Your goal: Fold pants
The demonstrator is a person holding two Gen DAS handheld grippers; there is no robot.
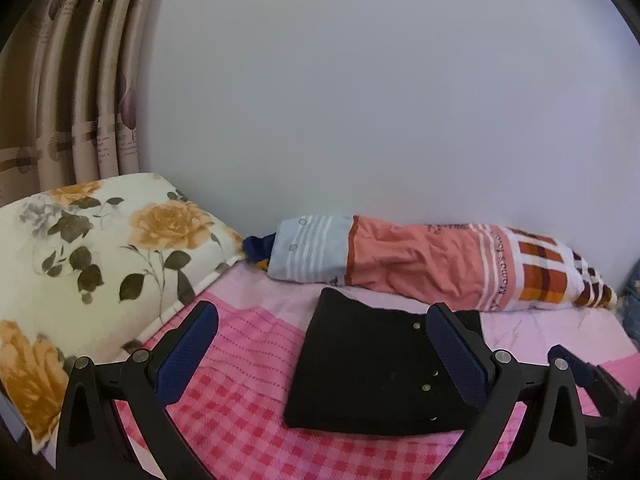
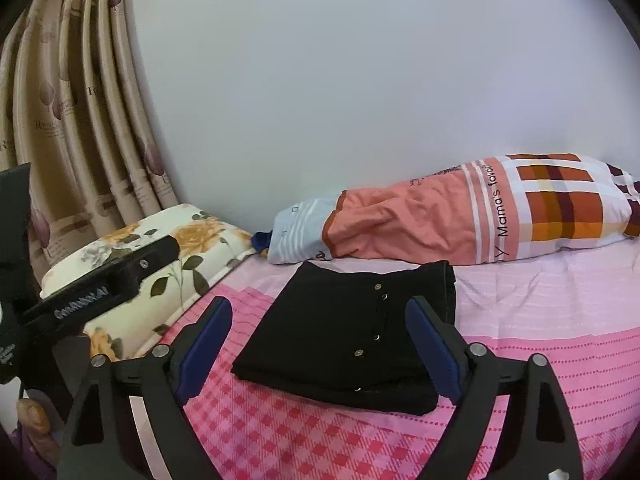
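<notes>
Blue-padded fingers (image 1: pixel 192 354) of the left gripper (image 1: pixel 324 344): spread wide, grasping nothing, held above the bed near the pants. Right gripper (image 2: pixel 320 344): likewise spread and empty, its fingers (image 2: pixel 434 350) framing the pants from the near side. Pants (image 2: pixel 340 328): black, lying flat on the pink checked sheet (image 2: pixel 280 432) as a compact stacked rectangle, a row of studs showing on top. Beyond: floral pillow (image 1: pixel 100 248) at left, patterned bolster (image 1: pixel 440 264) along the wall (image 1: pixel 360 100), curtain (image 2: pixel 80 120) in the corner. Step, by judgement: folding looks finished or nearly so. Next move calls only for squaring any loose edge, or withdrawal.
</notes>
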